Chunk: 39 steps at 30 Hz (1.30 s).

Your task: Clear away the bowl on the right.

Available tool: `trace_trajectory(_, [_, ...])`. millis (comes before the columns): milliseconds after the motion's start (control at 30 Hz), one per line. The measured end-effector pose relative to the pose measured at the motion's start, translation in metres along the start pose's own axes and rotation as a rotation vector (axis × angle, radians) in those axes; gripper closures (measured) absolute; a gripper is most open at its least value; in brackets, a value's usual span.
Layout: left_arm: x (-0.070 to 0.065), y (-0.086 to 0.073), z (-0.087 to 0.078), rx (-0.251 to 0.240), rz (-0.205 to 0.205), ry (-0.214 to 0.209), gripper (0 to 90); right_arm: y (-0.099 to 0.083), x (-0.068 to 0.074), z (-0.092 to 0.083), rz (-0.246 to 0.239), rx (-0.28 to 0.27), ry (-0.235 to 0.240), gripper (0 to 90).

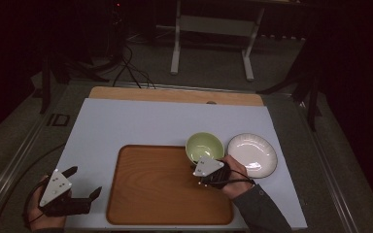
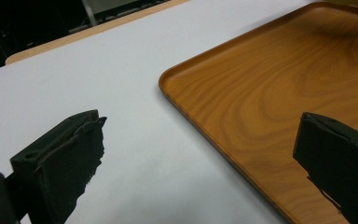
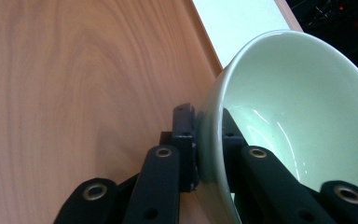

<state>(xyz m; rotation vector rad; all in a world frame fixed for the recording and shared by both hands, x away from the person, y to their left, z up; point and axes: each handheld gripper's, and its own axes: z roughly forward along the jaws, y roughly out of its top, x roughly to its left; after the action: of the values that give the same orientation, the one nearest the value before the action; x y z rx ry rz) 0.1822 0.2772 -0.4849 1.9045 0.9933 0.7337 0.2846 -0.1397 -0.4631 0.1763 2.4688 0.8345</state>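
Green bowl [image 1: 204, 146] sits at the far right corner of the wooden tray [image 1: 160, 189], its wall pinched by the right tool [image 1: 209, 167]. In the right gripper view one jaw presses the outside of the bowl [image 3: 289, 116] and the other lies inside it, with the bowl tilted above the tray [image 3: 74, 84]. Just right of the bowl, a white plate [image 1: 252, 154] lies on the white counter [image 1: 141, 124]. The left tool [image 1: 82, 187] rests near the counter's near left corner, beside the tray, its jaws spread wide with nothing between them, over the tray's edge [image 2: 242, 154] and the counter [image 2: 121, 93].
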Motion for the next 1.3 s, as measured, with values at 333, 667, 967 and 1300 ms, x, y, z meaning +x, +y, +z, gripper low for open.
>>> trace_trajectory(333, [0.0, 0.0, 0.0, -0.001, 0.0, -0.001, 1.5, 0.002, 0.007, 0.003, -0.016, -0.006, 0.015, 82.5])
trace_trajectory(667, [0.0, 0.0, 0.0, -0.001, 0.0, 0.0, 1.5, 0.006, 0.014, 0.009, -0.037, -0.006, 0.034, 82.4])
trace_trajectory(967, [0.0, 0.0, 0.0, -0.002, 0.001, 0.001, 1.4, 0.012, 0.021, 0.015, -0.055, -0.014, 0.052, 82.4])
trace_trajectory(1300, [0.0, 0.0, -0.001, -0.002, 0.0, 0.002, 1.5, 0.017, 0.027, 0.019, -0.068, -0.02, 0.069, 82.4])
